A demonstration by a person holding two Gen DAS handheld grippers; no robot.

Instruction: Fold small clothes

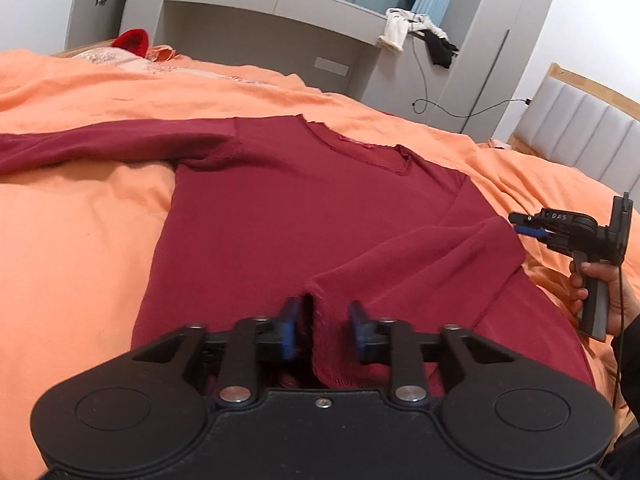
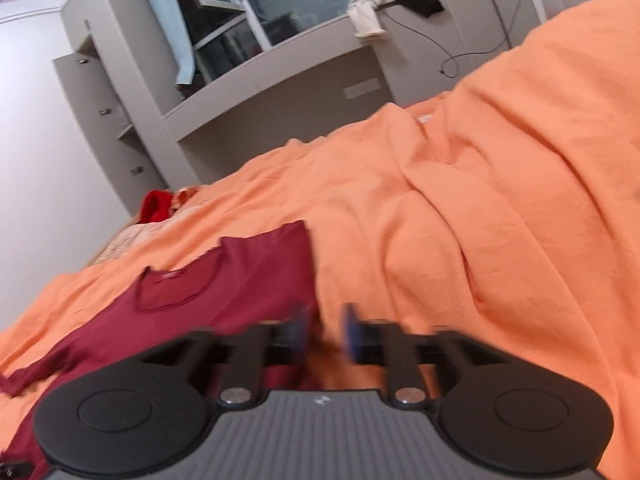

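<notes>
Left wrist view: my left gripper [image 1: 323, 330] sits low over the shirt [image 1: 280, 216], which lies flat on the orange cover [image 1: 80, 232]. The jaws are part open. The cuff [image 1: 320, 320] of the folded-in sleeve [image 1: 404, 264] stands between the pads [image 1: 289, 328]; it touches the left pad, clear gap on the right, so I read nothing as gripped. Risk: the cuff stands up loose, so if I pull back it may snag on that pad and drag the sleeve out of its fold. It could also flop crooked. The far sleeve [image 1: 100, 146] is not yet folded and runs off the left edge, its cuff cut off. The hem is hidden under the gripper body. At right, the right gripper [image 1: 524, 225] with the hand [image 1: 600, 288] holding it sits just off the shirt's edge; I can't tell its opening from here.

Right wrist view: blurred. The right gripper [image 2: 324, 330] has jaws apart and nothing in them. The shirt's shoulder edge [image 2: 304, 272] lies just ahead-left of the pads, neckline [image 2: 180, 284] further left. Risk: the left pad looks very near the edge, and a sideways move could catch and rumple it. Whether it touches, I can't tell. The folded sleeve is out of frame here.
</notes>
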